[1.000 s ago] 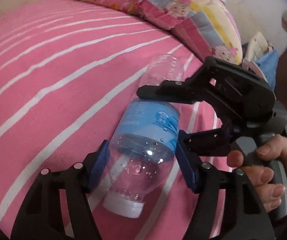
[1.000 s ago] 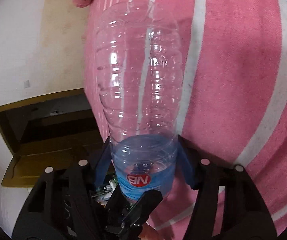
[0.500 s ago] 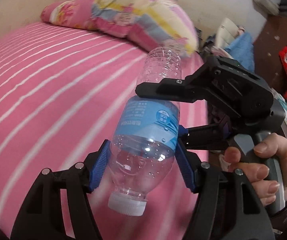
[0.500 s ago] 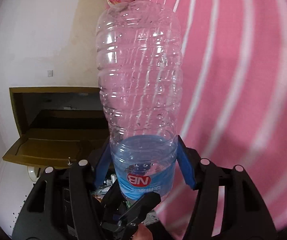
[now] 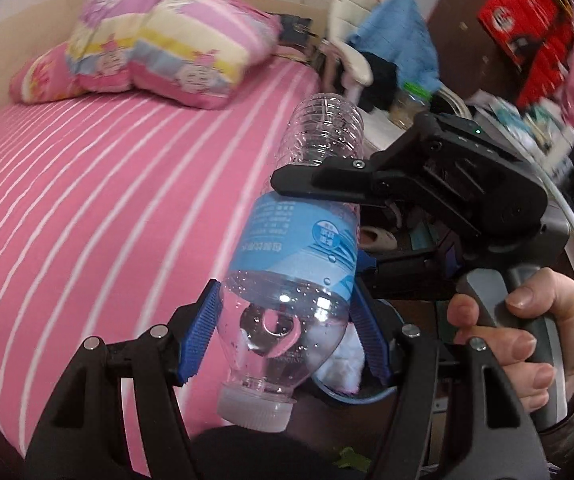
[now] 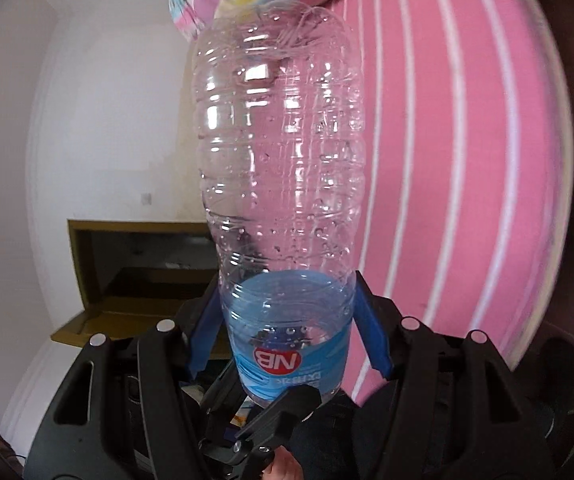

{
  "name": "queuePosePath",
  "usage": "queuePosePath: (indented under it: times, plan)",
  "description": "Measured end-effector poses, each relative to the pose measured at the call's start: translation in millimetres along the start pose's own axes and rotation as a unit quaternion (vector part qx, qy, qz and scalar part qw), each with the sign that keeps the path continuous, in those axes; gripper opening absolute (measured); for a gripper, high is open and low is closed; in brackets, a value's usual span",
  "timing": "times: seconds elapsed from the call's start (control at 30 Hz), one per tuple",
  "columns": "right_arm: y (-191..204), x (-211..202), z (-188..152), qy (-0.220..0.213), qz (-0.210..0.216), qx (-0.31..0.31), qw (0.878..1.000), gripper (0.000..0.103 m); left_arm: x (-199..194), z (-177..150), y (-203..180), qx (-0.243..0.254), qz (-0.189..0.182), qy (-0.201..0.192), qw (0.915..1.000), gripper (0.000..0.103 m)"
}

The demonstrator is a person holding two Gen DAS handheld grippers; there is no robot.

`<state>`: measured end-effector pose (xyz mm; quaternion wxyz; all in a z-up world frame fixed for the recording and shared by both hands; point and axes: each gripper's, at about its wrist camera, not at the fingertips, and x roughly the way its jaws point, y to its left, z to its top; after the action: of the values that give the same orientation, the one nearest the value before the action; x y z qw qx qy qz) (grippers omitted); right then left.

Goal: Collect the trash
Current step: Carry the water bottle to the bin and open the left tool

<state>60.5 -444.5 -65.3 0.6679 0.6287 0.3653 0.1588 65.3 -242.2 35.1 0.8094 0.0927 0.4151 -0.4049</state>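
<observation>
Bottle label reads "NB" (inverted) — both hand-held grippers clamp it.

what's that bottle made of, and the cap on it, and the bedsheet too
Bottle: thin clear plastic, glossy, ribbed, see-through with droplets inside; blue printed film label.
Cap: white opaque plastic, probably ridged.
Bedsheet: woven fabric, likely cotton, matte pink with white stripes.

- Bed with pink sheet, thin white stripes: fills the left side of the left wrist view.
- Soft pillow, pink, yellow and pale-blue bands with cartoon print: lies on the sheet at the far end, apparently against the wall.
</observation>
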Motion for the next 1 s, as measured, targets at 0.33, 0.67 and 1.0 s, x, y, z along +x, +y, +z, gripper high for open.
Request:
queuePosePath:
  times: [0.33,0.67,1.0]
  plan:
    - [-85.1,-85.0,-28.0,-0.055,0.025,0.088,0.994,0.061,52.0,-30.3,-101.8,0.048,-0.046,0.075,0.9949,0.06]
    - [-204.9,-154.3,-34.7,-0.103,0.002,0.22,0.97,0.061,158.9,-74.2,-155.0,0.07,-0.083,0.189,0.976,0.06]
    - [-277.4,-164.7,-22.0,-0.109,-0.086,0.269,0.953,0.085,234.2,-110.0,-144.6,0.072,-0.034,0.27,0.9594,0.083]
